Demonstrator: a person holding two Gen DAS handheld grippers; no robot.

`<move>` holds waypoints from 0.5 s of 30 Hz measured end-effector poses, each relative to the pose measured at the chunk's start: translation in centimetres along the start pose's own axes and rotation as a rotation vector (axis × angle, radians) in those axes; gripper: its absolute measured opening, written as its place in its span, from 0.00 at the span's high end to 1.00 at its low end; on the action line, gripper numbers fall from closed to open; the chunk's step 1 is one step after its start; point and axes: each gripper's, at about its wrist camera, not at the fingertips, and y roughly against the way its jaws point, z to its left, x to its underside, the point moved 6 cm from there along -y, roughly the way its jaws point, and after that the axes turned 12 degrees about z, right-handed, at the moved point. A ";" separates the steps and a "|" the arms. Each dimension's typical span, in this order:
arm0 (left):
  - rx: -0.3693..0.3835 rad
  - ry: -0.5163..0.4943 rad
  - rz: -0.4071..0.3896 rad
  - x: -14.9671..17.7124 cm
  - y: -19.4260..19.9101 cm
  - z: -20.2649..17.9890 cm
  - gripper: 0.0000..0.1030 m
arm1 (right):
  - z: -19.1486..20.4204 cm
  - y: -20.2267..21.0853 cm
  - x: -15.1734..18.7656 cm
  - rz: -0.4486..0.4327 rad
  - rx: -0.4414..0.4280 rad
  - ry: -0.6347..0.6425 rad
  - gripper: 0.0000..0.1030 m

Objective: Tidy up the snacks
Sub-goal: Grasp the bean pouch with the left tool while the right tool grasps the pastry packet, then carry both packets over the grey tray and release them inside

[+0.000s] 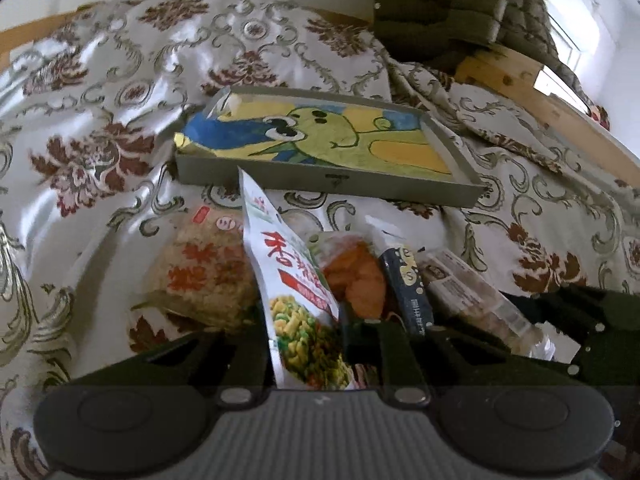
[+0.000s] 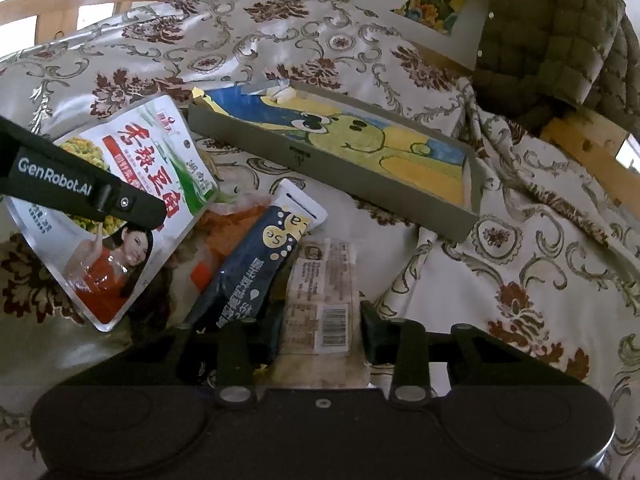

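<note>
Lifting the white bean-snack pouch (image 1: 296,300), we had the left gripper (image 1: 304,344) clamped narrow on it, clear of the tablecloth (image 1: 100,92); the right gripper (image 2: 320,336) straddled the clear barcoded pack (image 2: 324,300), contact unclear. Best carried level to the painted tray (image 1: 320,182).

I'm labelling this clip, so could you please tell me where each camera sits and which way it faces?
Left wrist: on the left hand-held gripper, facing down across snack packets to the tray; its jaws pinch the white packet.
Right wrist: on the right hand-held gripper, astride a clear packet; the left gripper's finger intrudes.
Shared: tray, white packet, floral cloth.
</note>
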 end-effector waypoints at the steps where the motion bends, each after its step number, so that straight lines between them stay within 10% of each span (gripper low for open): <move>1: -0.002 -0.007 -0.007 0.0 0.2 -0.2 0.86 | 0.1 0.1 0.0 -0.005 0.007 0.007 0.62; 15: 0.029 -0.011 -0.055 0.0 1.7 -0.4 0.93 | -1.1 2.4 -0.8 -0.097 0.039 -0.020 0.63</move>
